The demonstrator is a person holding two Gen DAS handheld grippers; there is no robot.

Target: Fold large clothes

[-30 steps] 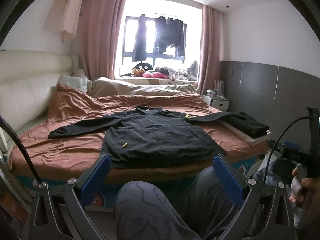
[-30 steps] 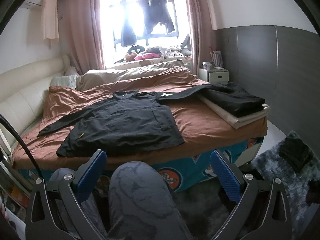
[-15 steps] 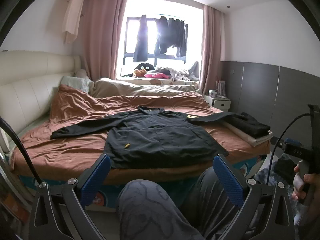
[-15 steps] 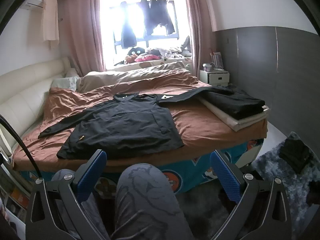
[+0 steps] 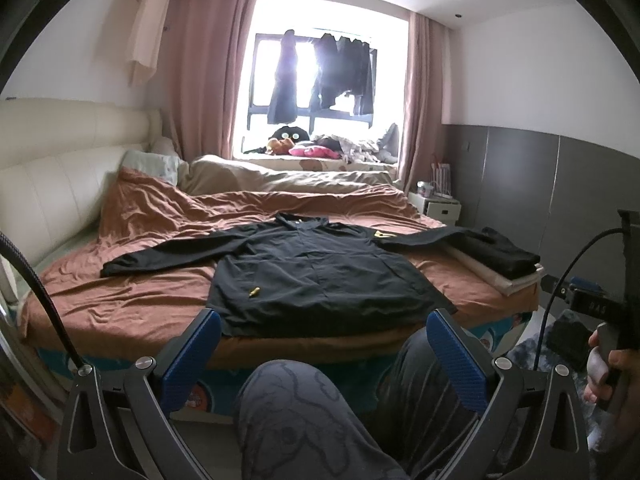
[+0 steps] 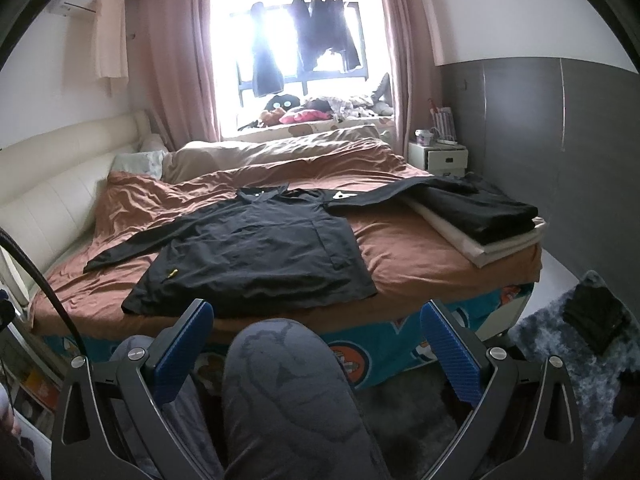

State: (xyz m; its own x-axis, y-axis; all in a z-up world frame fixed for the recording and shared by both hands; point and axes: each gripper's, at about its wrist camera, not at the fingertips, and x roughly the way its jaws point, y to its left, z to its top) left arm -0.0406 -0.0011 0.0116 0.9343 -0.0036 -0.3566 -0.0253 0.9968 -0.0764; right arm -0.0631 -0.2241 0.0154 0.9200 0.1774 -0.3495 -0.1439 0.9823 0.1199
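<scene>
A large black long-sleeved garment (image 5: 316, 276) lies spread flat, sleeves out, on the brown bed cover (image 5: 132, 300); it also shows in the right wrist view (image 6: 256, 256). A small yellow tag (image 5: 253, 291) sits on its lower left. My left gripper (image 5: 324, 356) is open and empty, held back from the bed above the person's knees. My right gripper (image 6: 316, 344) is open and empty, also short of the bed edge. The right gripper's handle and the hand holding it show at the right edge of the left wrist view (image 5: 608, 344).
A folded black garment on white folded cloth (image 6: 484, 220) lies at the bed's right edge, with one sleeve reaching it. The person's grey-trousered knee (image 6: 288, 392) fills the foreground. A white nightstand (image 6: 440, 158) stands at the wall. A grey rug with a dark item (image 6: 592, 316) lies right.
Both views have risen slightly and drawn a little nearer the bed. The garment has not moved. Both grippers stay open.
</scene>
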